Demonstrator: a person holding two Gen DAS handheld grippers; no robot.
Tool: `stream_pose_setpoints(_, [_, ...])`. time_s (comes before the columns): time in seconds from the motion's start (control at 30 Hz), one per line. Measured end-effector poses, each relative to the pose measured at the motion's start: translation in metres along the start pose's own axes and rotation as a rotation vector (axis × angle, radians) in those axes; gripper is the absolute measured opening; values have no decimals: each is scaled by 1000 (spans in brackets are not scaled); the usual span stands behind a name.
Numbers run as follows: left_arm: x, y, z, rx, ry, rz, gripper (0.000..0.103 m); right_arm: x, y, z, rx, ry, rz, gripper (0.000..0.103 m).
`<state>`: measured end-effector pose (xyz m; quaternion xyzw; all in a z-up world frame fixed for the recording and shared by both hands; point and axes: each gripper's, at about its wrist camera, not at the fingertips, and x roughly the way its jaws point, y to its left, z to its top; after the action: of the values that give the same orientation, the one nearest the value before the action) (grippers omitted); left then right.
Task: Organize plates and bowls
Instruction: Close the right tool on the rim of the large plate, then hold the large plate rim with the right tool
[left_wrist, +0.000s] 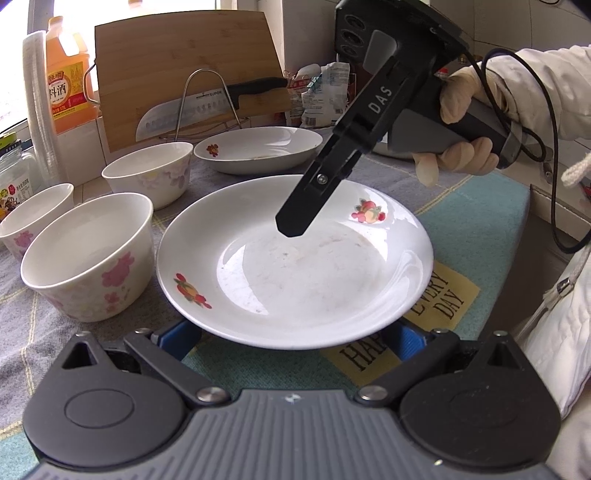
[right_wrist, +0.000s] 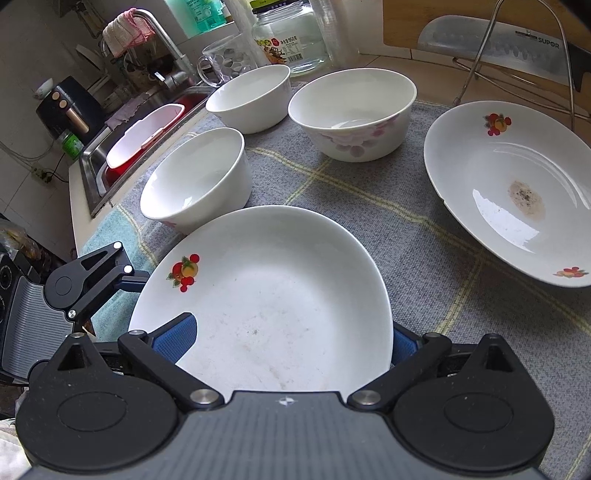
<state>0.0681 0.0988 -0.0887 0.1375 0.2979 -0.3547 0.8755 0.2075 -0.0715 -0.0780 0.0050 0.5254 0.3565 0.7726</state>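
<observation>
A white plate with fruit prints (left_wrist: 295, 266) lies on the cloth mat; it also shows in the right wrist view (right_wrist: 266, 295). My left gripper (left_wrist: 295, 336) is wide open at the plate's near rim, its blue pads on either side below the rim. My right gripper (right_wrist: 291, 339) is open astride the plate's other rim, one pad (right_wrist: 173, 334) over the inside, the other outside; its fingers (left_wrist: 295, 218) hang over the plate in the left wrist view. A second fruit-print plate (right_wrist: 513, 192) lies behind. Three white bowls (right_wrist: 199, 177) (right_wrist: 249, 98) (right_wrist: 351, 110) stand to the left.
A cutting board (left_wrist: 184, 70) with a knife (left_wrist: 192, 110) on a wire rack leans at the back, beside an orange bottle (left_wrist: 68, 77). A sink (right_wrist: 122, 147) with a tap lies beyond the bowls. A jar and glass mug (right_wrist: 221, 62) stand behind them.
</observation>
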Motion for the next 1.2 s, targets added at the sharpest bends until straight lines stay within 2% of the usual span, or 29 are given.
stream_pose_setpoints(0.57, [2, 3, 2, -3, 10, -20, 103, 1, -6, 7, 12, 3, 44, 103])
stream_pose_setpoints(1.2, [5, 2, 6, -17, 43, -15, 103, 0, -2, 8, 21, 14, 41, 103])
